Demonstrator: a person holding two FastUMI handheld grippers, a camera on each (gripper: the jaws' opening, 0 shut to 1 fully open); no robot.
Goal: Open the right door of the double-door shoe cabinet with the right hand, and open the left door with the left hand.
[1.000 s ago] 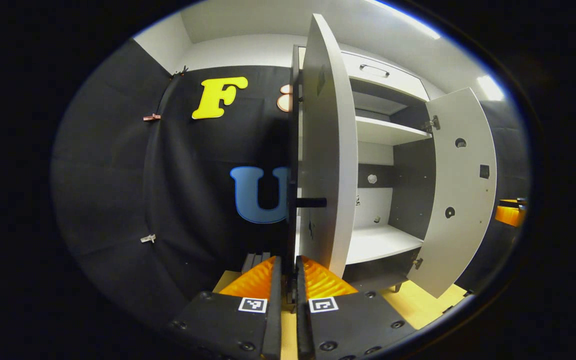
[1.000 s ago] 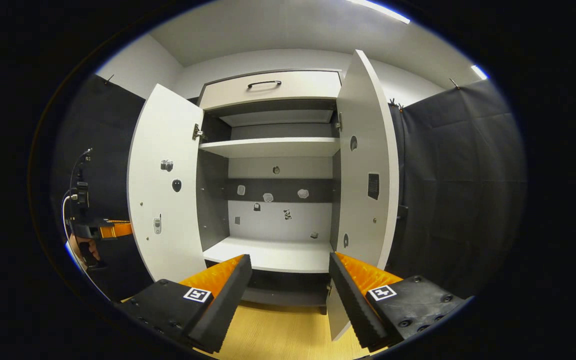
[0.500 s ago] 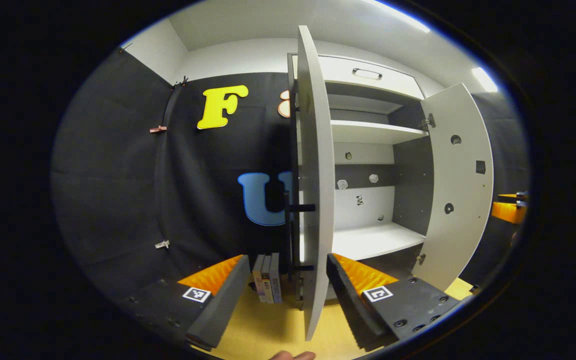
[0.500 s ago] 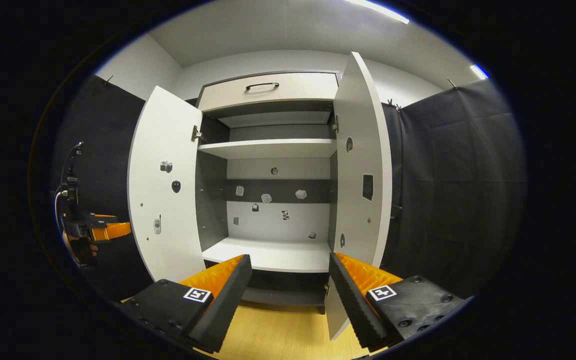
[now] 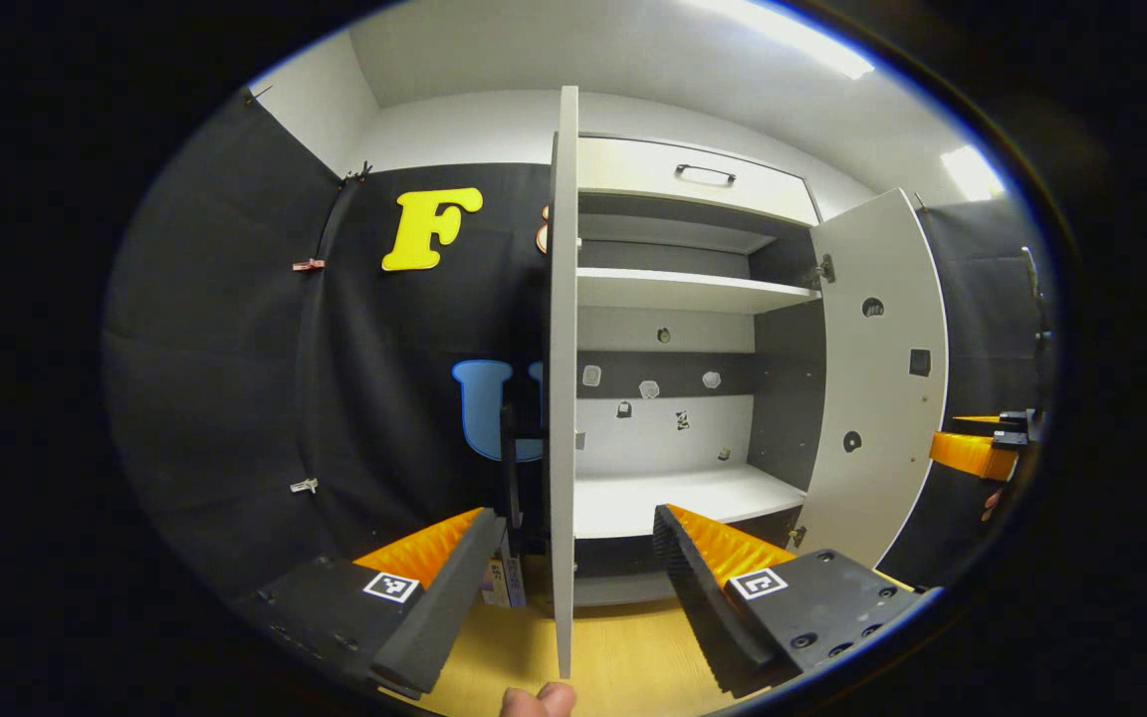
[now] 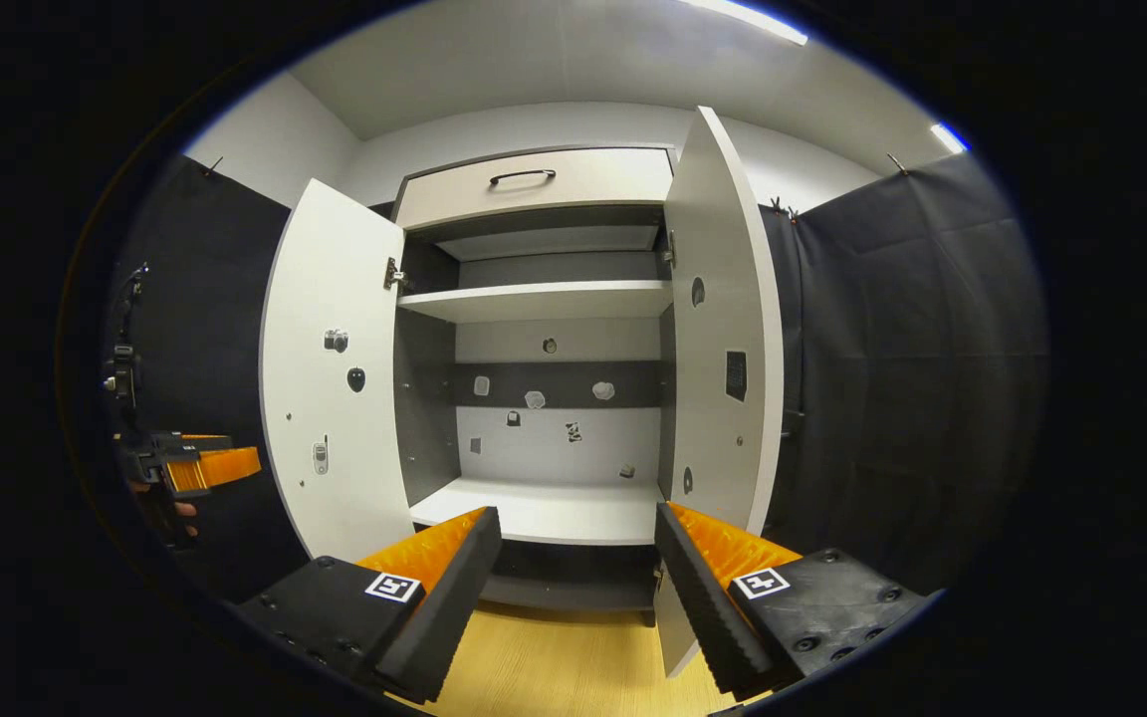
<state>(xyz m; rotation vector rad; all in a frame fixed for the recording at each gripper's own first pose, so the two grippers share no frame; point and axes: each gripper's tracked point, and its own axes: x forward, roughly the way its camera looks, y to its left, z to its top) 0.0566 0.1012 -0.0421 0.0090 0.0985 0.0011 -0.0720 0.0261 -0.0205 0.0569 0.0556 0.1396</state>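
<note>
The left gripper (image 5: pixel 569 588) has its fingers spread apart with nothing between them; the near edge of the left door (image 5: pixel 563 398) stands just ahead of the gap, apart from both fingers. The right gripper (image 6: pixel 578 588) likewise has its fingers apart and holds nothing; it faces the cabinet interior.

Both doors of the shoe cabinet (image 6: pixel 544 177) stand swung out. In the right gripper view the left door (image 6: pixel 330 368) is wide open at the left and the right door (image 6: pixel 728 329) projects forward at the right.

Handling, as a judgement: each door is a rigid, flat panel on hinges (image 6: pixel 392 274), light to swing, smooth-faced and likely slippery on the face. The dark bar handle (image 5: pixel 512 448) on the left door's outer side is the proper place to take hold; the thin edge is a poor grip.

Surroundings: shelves (image 6: pixel 539 297) and a drawer above. Books (image 5: pixel 502 583) stand on the wooden floor (image 6: pixel 554 662) just left of the cabinet. Nothing obstructs either door's arc.
</note>
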